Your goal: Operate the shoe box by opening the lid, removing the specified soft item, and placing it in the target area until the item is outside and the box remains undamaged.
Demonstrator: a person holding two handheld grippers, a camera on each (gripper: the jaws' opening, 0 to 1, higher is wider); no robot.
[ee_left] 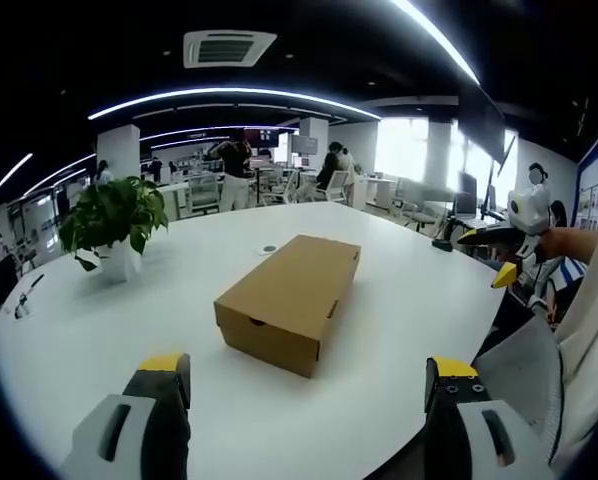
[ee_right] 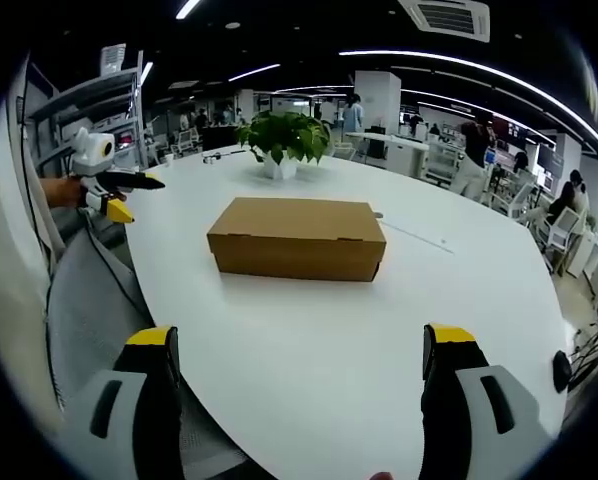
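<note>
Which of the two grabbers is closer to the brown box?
Neither clearly: both the left gripper and the right gripper hang open, back from the closed cardboard shoe box on the white table, touching nothing.

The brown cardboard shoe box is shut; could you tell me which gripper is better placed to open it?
Probably the right gripper: open, it faces the brown cardboard shoe box long side on, centred; the left gripper meets a corner.

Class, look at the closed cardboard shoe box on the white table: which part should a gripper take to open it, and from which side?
Probably grip the lid's front lip on the shoe box, approaching from the long side facing the right gripper, whose jaws stand open. The lid lies flat and shut; the seam runs along that face.
</note>
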